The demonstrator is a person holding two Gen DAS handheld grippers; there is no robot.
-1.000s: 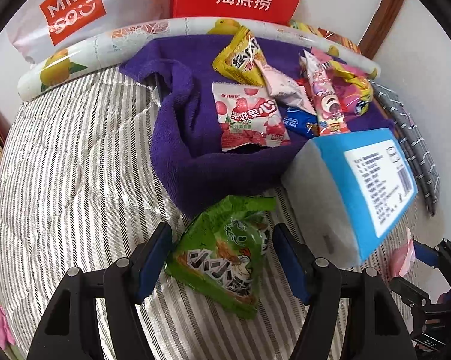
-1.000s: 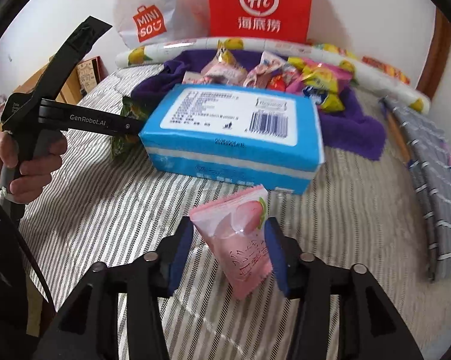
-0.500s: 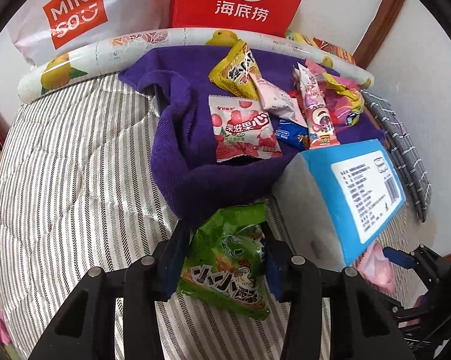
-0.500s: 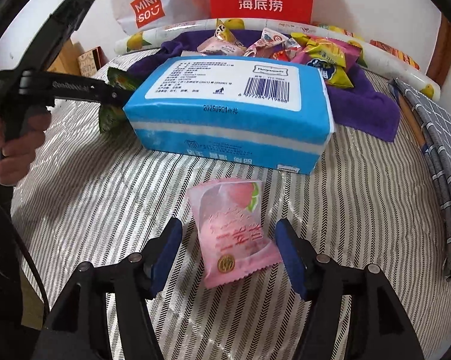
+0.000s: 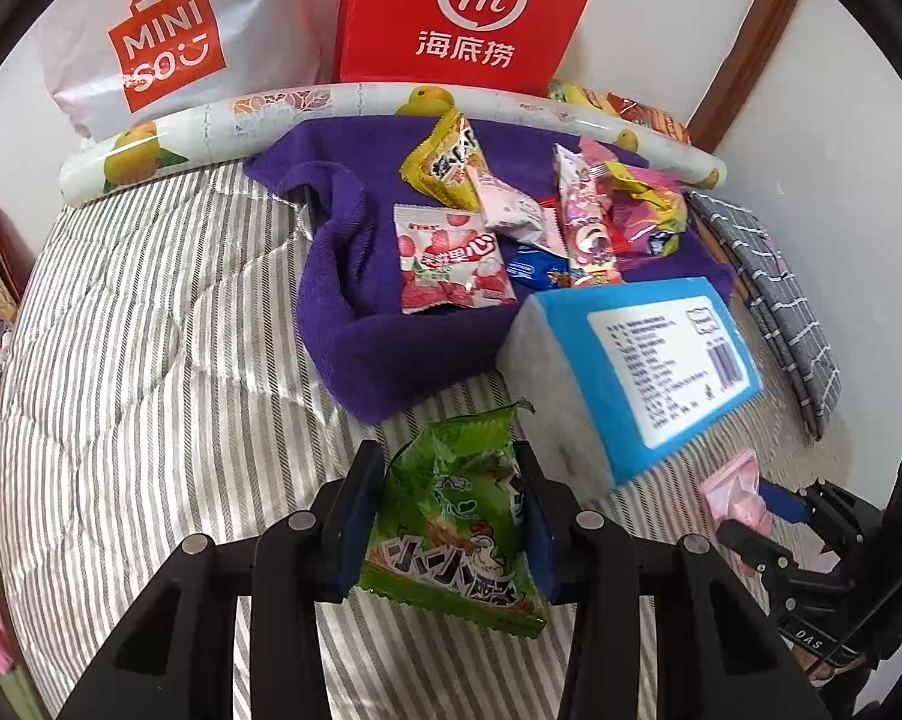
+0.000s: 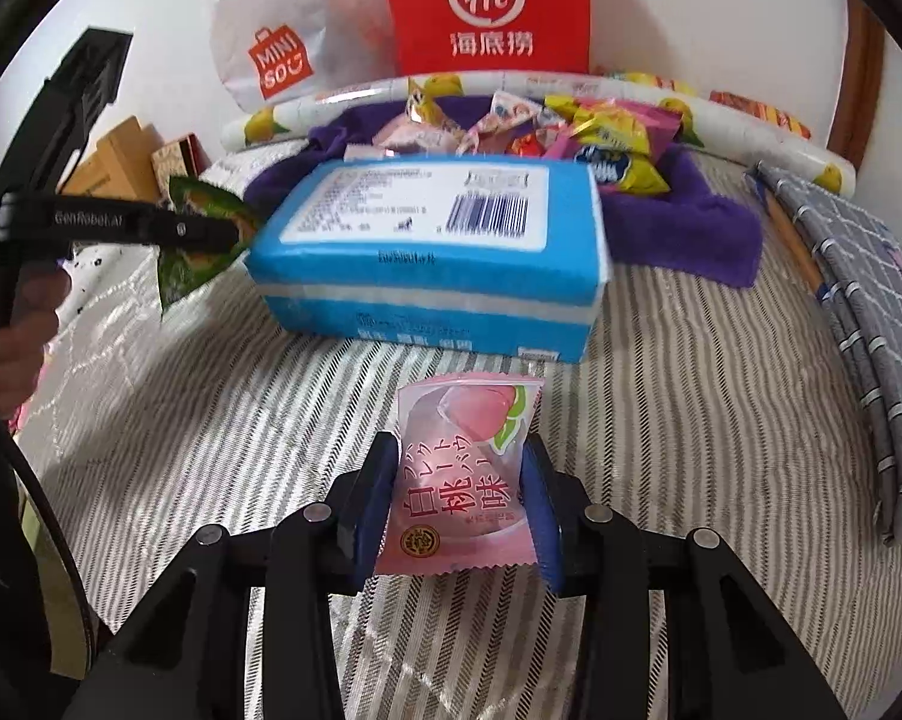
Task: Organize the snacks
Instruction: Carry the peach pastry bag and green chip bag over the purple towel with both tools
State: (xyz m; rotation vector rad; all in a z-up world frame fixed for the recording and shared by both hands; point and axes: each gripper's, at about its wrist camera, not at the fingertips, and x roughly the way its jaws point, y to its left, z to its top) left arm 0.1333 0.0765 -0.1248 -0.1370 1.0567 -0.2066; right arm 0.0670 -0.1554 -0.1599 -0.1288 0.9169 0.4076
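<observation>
Left claw: the left gripper (image 5: 447, 525) has just squeezed in and is clamped on the green snack bag (image 5: 454, 525). Both blue pads press the bag's sides.
Green snack bag: at 6 o'clock in the left view, lifted a little off the striped bed cover (image 5: 150, 360). In the right view it shows at 9 o'clock, hanging from the left claw, just beside the blue box.
Right claw: the right gripper (image 6: 460, 507) has just squeezed in too and is clamped on the pink peach candy pack (image 6: 466, 480). The pads push on both sides.
Pink peach candy pack: at 6 o'clock in the right view, standing up between the pads, in front of the blue box. In the left view it peeks out at 4 o'clock.
Blue box: the blue tissue pack (image 6: 432, 252) lies on the bed, in the middle of the right view and at 3 o'clock in the left view.
Snack pile: many snack packs (image 5: 535, 222) lie on the purple towel (image 5: 354, 312), at 12 o'clock past the green bag.
Far back: a red paper bag (image 5: 469, 6) and a white shopping bag (image 5: 162, 48) stand by the wall at 12 and 11 o'clock, behind a long roll with fruit pictures (image 5: 270, 120).
Person: a hand (image 6: 6, 348) at 9 o'clock in the right view holds the left claw's handle.
</observation>
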